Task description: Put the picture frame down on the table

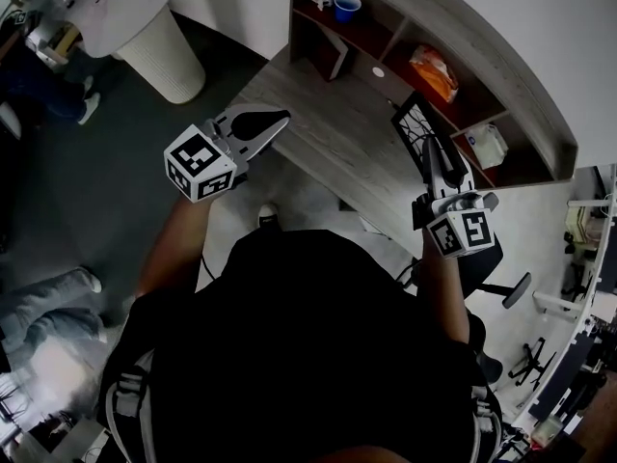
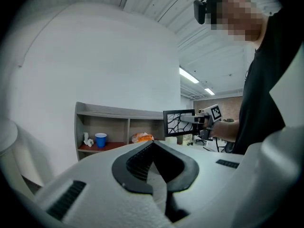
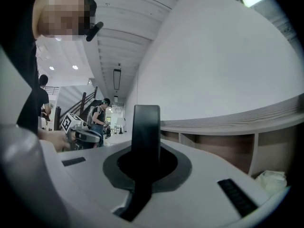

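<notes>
The picture frame [image 1: 415, 125], black with a white branching pattern, is held upright in the air over the right part of the grey wooden table [image 1: 333, 138]. My right gripper [image 1: 431, 154] is shut on it. In the right gripper view the frame [image 3: 146, 125] shows edge-on, standing straight up between the jaws of the right gripper [image 3: 145, 151]. My left gripper [image 1: 282, 118] hovers over the table's left end, shut with nothing in it. In the left gripper view its tips [image 2: 153, 143] meet, with the frame [image 2: 179, 121] and the right gripper [image 2: 203, 119] further off.
A shelf unit [image 1: 405, 37] along the table's back holds a blue cup [image 1: 347, 6], an orange bag [image 1: 434, 70] and a white pack [image 1: 487, 145]. A white ribbed pedestal [image 1: 164, 51] stands to the left on the floor. An office chair [image 1: 496, 283] is at the right.
</notes>
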`<state>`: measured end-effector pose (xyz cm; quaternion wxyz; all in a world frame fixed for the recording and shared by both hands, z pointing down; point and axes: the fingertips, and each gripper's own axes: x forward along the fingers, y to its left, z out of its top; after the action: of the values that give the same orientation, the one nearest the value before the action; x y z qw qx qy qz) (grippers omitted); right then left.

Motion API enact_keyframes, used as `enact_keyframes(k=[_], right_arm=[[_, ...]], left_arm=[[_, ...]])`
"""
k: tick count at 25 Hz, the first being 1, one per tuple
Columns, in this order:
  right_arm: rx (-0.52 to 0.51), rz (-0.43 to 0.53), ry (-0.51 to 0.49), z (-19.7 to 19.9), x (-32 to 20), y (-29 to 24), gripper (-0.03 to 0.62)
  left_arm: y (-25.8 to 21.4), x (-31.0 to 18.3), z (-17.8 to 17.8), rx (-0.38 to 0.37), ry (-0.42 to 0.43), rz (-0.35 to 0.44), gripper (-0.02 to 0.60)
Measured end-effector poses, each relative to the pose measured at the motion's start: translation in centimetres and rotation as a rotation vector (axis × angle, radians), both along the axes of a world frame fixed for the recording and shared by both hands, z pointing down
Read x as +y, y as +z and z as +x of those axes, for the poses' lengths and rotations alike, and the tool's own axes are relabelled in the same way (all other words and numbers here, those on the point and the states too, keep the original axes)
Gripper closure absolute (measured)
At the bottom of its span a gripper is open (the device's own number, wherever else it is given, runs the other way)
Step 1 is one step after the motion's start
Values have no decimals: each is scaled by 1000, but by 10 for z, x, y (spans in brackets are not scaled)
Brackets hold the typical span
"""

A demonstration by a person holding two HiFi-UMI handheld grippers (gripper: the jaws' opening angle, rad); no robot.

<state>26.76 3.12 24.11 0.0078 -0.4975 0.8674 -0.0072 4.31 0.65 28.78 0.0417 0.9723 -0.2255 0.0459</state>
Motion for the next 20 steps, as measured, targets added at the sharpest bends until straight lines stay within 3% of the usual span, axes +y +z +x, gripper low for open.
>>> enact_keyframes(k=[7, 20], right_arm=[[25, 24, 23, -23, -20, -12, 577], [41, 24, 75, -71, -57, -12, 577]], left_arm=[[-15, -24, -24, 3, 18, 29, 565], [-5, -69, -72, 4, 58, 5, 565]])
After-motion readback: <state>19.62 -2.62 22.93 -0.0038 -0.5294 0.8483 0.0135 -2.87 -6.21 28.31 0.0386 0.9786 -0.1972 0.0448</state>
